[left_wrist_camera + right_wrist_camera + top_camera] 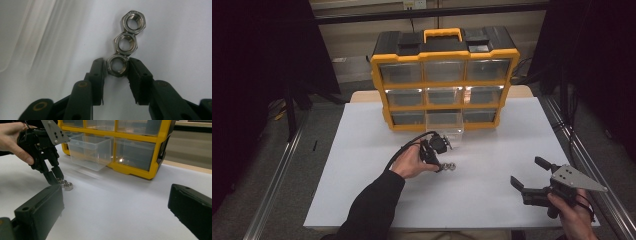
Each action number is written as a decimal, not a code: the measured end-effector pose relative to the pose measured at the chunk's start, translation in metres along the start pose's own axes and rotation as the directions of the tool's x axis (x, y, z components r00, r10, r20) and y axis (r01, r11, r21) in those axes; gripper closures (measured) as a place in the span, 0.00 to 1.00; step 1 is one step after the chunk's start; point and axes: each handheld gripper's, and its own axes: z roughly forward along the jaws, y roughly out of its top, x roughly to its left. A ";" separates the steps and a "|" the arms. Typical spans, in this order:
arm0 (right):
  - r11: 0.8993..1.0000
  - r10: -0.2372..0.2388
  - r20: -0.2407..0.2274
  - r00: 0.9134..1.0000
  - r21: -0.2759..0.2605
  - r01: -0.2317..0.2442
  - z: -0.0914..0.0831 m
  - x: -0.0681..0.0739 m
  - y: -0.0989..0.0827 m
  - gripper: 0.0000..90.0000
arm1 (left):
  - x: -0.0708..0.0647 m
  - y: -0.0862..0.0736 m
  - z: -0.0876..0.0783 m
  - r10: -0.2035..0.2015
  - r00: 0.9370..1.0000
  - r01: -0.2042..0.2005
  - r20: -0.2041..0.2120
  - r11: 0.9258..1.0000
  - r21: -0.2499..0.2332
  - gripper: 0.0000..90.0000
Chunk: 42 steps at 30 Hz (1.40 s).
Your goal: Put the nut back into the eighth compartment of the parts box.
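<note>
Three steel hex nuts lie touching in a row on the white table sheet (pixel 362 165). In the left gripper view the nearest nut (pixel 117 65) sits between the two black jaws, and both pads rest against its sides. The middle nut (pixel 125 44) and the far nut (pixel 133 22) lie beyond the tips. My left gripper (pixel 441 167) points down at the nuts (pixel 451 166) mid-table. The right gripper view shows the same left gripper (pixel 56 178) with its tips at the nuts (pixel 65 184). My right gripper (pixel 527 171) hovers at the front right, jaws wide open and nothing between them.
A yellow and black drawer organizer (pixel 444 75) stands at the back of the table. Its bottom middle clear drawer (pixel 444 122) is pulled out toward me, close behind the left gripper, and looks bare inside (pixel 90 150). Metal rails run along both table sides.
</note>
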 end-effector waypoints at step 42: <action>1.000 -0.002 0.007 1.000 -0.007 0.002 -0.001 -0.001 0.000 0.00 | 0.012 -0.028 -0.025 -0.078 0.995 0.091 0.068 0.976 -0.198 0.78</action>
